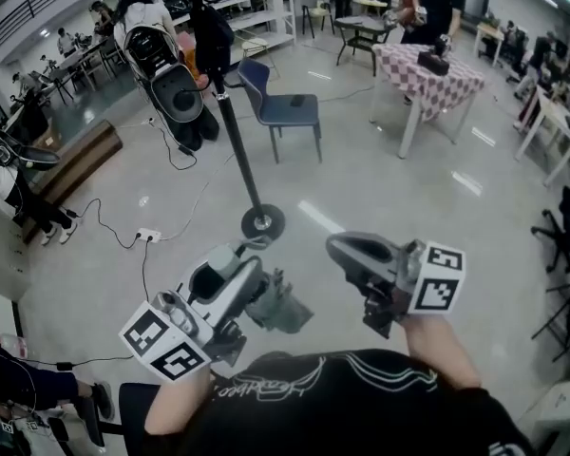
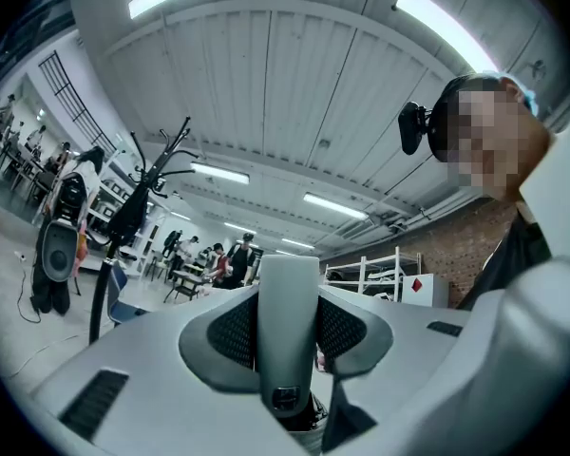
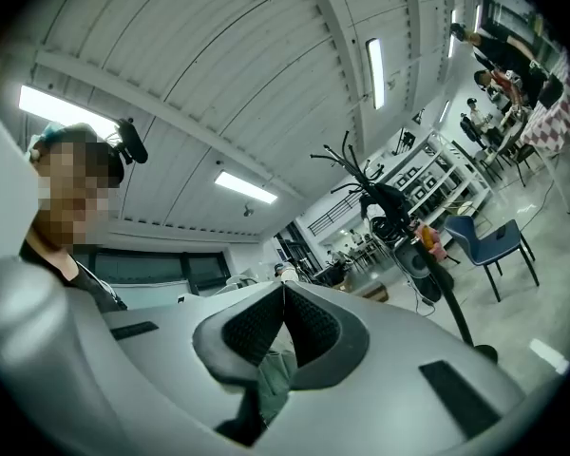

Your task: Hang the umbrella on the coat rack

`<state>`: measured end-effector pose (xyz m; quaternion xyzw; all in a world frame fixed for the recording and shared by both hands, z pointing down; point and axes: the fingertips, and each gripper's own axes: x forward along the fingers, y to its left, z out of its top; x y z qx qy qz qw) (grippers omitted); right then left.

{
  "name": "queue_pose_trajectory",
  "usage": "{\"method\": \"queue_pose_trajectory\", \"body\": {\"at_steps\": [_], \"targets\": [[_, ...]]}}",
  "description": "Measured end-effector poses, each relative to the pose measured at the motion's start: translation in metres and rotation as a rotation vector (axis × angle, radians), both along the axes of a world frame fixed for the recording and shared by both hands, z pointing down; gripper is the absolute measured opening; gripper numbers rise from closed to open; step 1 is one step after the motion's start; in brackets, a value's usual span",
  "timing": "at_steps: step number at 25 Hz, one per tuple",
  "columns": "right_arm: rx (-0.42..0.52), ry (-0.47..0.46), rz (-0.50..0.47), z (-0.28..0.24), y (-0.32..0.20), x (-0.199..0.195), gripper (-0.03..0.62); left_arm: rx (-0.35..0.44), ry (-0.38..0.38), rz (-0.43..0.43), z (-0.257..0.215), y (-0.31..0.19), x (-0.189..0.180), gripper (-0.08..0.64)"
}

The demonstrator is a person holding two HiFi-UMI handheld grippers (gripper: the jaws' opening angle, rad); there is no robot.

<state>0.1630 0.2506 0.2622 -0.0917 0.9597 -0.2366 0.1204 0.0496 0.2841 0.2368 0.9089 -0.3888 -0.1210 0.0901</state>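
Note:
A black coat rack stands on the floor ahead, its round base just beyond my grippers; dark clothes and a grey-black bag hang on it. My left gripper is shut on the grey handle of a folded grey-green umbrella, which hangs below the jaws near my chest. In the left gripper view the rack shows far left. My right gripper is apart from the umbrella, to its right, with its pads pressed together. Some greenish fabric shows beneath them. The rack is ahead of it.
A blue chair stands behind the rack. A table with a checked cloth is at the back right. A power strip with cables lies on the floor to the left. People sit and stand along the far side and left edge.

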Motion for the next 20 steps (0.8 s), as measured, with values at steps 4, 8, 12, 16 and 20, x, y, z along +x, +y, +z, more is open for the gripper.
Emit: {"method": "queue_pose_trajectory", "body": {"at_steps": [4,8,12,16,20], "targets": [[-0.027,-0.017,0.005,-0.005,-0.008,0.01,0.014,-0.015,0.006,0.016,-0.01,-0.008,0.007,0.14],[-0.055,-0.017,0.008,0.021,-0.022,0.008,0.014,-0.046,0.016,0.015,0.011,-0.027,-0.002,0.14],[-0.089,-0.01,0.011,0.037,-0.061,-0.002,0.014,-0.068,0.024,0.008,0.027,-0.068,-0.017,0.14],[-0.098,0.013,0.022,0.04,-0.122,-0.023,0.014,-0.095,0.046,0.014,0.037,-0.134,-0.042,0.14],[-0.12,0.032,0.042,0.042,-0.167,-0.033,0.014,-0.096,0.069,0.03,0.038,-0.181,-0.058,0.14]]}}
